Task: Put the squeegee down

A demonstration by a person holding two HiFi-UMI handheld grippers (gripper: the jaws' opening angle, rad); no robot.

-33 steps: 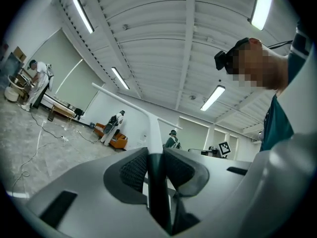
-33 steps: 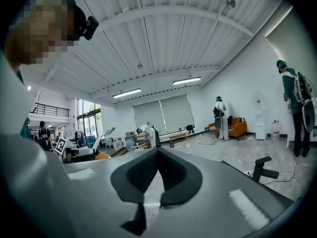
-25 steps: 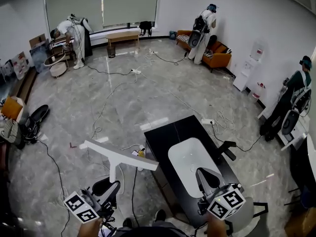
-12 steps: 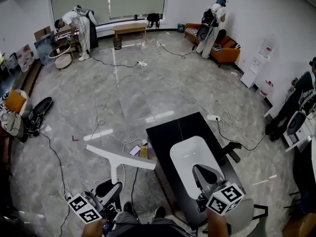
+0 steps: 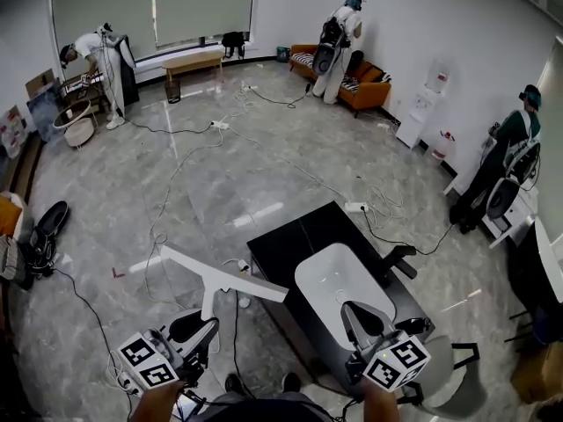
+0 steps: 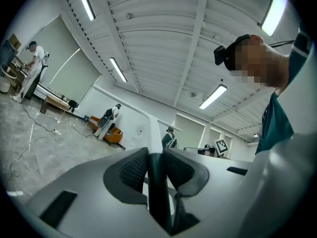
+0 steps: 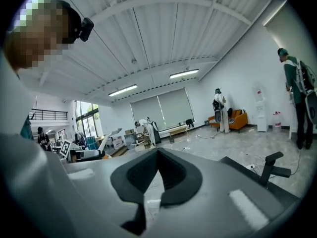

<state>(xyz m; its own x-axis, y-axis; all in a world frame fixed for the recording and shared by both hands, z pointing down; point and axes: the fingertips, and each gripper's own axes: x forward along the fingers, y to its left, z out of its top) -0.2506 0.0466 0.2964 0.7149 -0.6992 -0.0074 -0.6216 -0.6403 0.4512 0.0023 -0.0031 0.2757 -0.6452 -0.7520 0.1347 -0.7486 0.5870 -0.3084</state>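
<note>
Between the pads of the left gripper (image 5: 201, 328) sits the handle of the squeegee (image 5: 220, 280). The jaws are squeezed tight on it. The handle sticks out ahead of that gripper. The long white blade lies across its far end, like the top of a T. The blade is up in the air over the grey floor (image 5: 264, 165), and its right end is close to the near corner of the black table (image 5: 286, 244).

To the right is the right gripper (image 5: 350, 308). Its jaws are together and nothing is between them. It is over the table, and a white basin (image 5: 334, 275) lies on the table just ahead of its tips.

Far ahead of both grippers, at the other side of the room, is an orange sofa (image 5: 369, 90). A person (image 5: 334, 47) in white stands beside it.
</note>
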